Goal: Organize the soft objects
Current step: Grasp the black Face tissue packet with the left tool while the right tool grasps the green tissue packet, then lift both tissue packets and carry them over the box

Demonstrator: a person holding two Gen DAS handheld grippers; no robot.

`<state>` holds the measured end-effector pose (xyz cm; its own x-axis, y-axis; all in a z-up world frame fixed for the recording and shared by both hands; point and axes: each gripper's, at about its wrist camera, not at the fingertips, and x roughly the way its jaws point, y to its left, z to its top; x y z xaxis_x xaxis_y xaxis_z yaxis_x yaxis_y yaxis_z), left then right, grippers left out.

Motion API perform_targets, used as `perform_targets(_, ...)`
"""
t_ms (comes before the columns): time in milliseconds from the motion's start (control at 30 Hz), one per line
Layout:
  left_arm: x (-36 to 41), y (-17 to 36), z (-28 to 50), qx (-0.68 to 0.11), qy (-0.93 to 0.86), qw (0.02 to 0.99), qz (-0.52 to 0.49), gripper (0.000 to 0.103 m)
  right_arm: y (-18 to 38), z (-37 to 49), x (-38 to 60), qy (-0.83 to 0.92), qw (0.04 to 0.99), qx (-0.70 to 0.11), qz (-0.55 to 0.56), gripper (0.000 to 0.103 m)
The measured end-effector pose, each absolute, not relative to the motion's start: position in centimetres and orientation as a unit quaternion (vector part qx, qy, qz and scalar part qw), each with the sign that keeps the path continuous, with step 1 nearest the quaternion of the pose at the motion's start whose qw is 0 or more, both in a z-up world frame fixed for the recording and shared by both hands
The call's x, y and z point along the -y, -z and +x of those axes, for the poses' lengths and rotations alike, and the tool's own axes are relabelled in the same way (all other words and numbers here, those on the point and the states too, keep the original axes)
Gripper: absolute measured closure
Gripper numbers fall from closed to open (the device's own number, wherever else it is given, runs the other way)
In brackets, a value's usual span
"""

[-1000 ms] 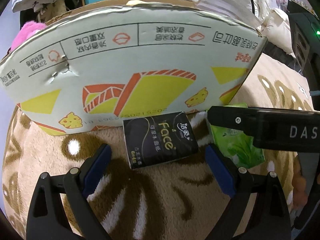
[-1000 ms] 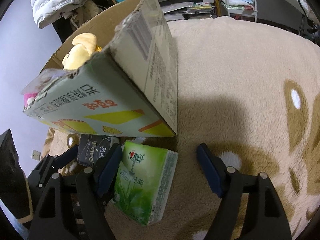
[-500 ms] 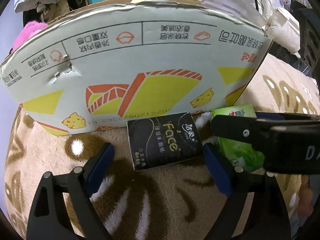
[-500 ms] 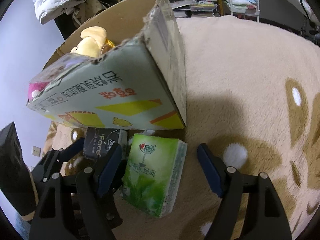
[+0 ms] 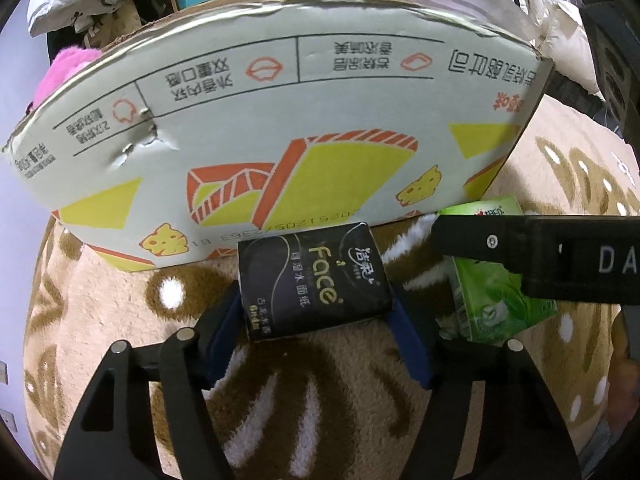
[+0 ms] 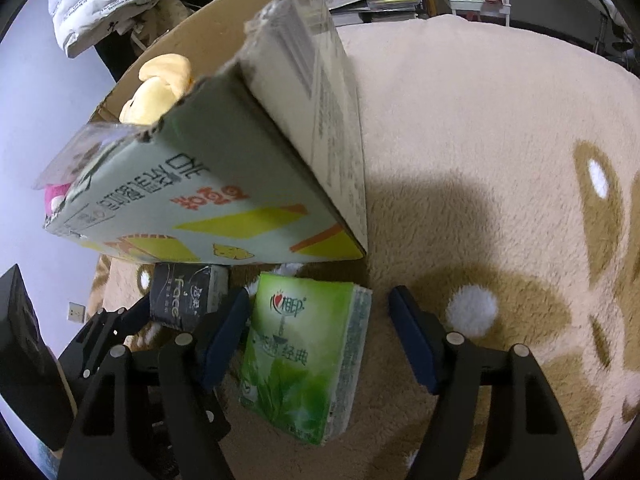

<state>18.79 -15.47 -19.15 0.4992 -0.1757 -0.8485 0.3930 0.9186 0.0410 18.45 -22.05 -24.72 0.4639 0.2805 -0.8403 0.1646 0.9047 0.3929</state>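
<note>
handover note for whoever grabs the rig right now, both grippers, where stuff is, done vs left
Left gripper: jaws have just been closing, pads now against both ends of the black tissue pack, which is on the blanket.
Right gripper: open, straddling the green tissue pack; gap on its right side.
Done: yellow plush and pink plush are in the box.
Left: grip the green pack, lift both packs into the box.

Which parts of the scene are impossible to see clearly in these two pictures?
- Inside of the cardboard box: left wrist view, hidden by its front wall.
- Green tissue pack: left wrist view, partly covered by the right hand-held gripper's body.
- Pink toy: right wrist view, mostly behind the box wall.
- Black tissue pack: right wrist view, partly hidden by gripper fingers.
</note>
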Motion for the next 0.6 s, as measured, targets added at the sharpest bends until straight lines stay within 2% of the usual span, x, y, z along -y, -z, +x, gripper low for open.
perform_targets(200, 14.2, 18.6, 18.5, -0.476, 0.169, 0.857, 0.097, 0.036, 24.8, 18.5, 20.8, -0.021, 0.835, -0.518, 0.182, 0.03)
perform_targets(367, 13.0, 18.0, 17.9, -0.474, 0.161, 0.86, 0.1, 0.036, 24.5, 18.6, 19.8, -0.011, 0.836, -0.526, 0.158, 0.04)
perform_targets(600, 11.0, 17.3, 16.5, -0.476, 0.149, 0.861, 0.101, 0.037, 24.0, 18.1, 19.2, -0.021, 0.835, -0.527, 0.157, 0.045)
